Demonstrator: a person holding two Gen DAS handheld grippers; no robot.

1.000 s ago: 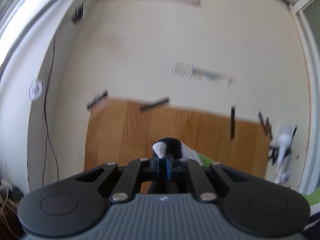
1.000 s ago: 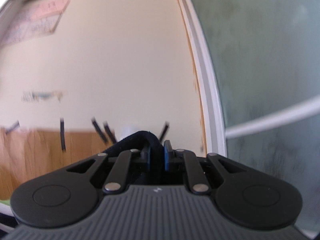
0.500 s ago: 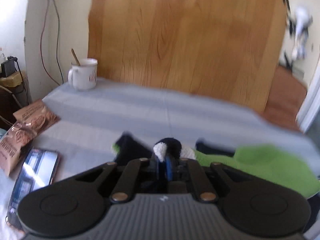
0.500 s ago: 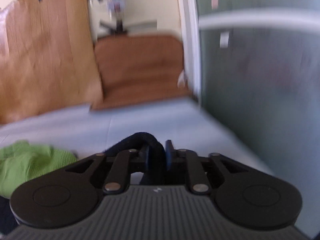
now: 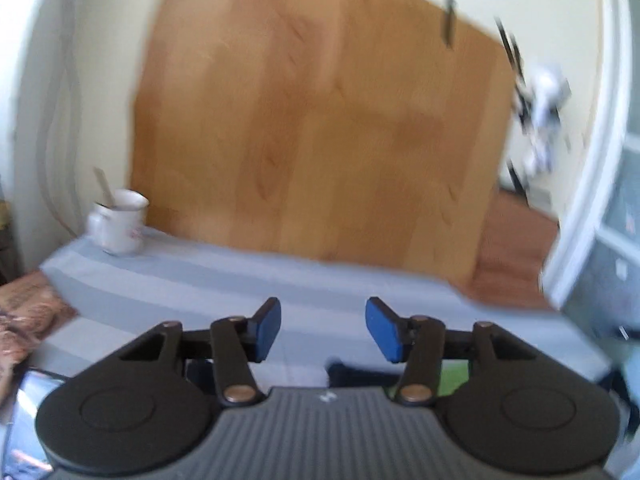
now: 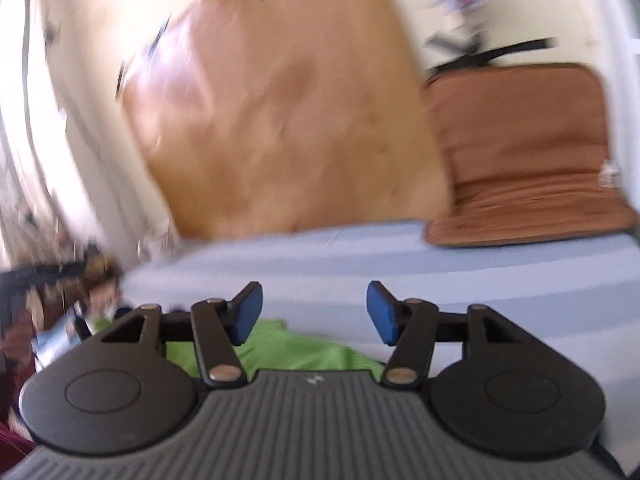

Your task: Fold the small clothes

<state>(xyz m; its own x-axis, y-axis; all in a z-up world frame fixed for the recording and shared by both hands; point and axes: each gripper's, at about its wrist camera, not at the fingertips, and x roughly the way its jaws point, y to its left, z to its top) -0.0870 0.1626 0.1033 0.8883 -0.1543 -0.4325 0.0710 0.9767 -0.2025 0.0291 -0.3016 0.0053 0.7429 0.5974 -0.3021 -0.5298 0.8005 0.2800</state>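
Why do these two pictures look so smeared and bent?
Left wrist view: the wooden board and white mug are motion-blurred, the left claw sharp. Right wrist view: stronger streaking; green cloth soft, right claw crisp. Fisheye lenses curve both.

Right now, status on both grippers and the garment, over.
Left gripper and right gripper just opened, nothing between the pads. Green garment lies on the grey cloth under the right gripper. Mug far left, clear.

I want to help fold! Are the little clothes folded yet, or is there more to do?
Not finished. The green garment lies rumpled on the grey-striped cover. Both the left gripper and right gripper have just been opening, with nothing between their jaws. Smoothing and folding are still left.
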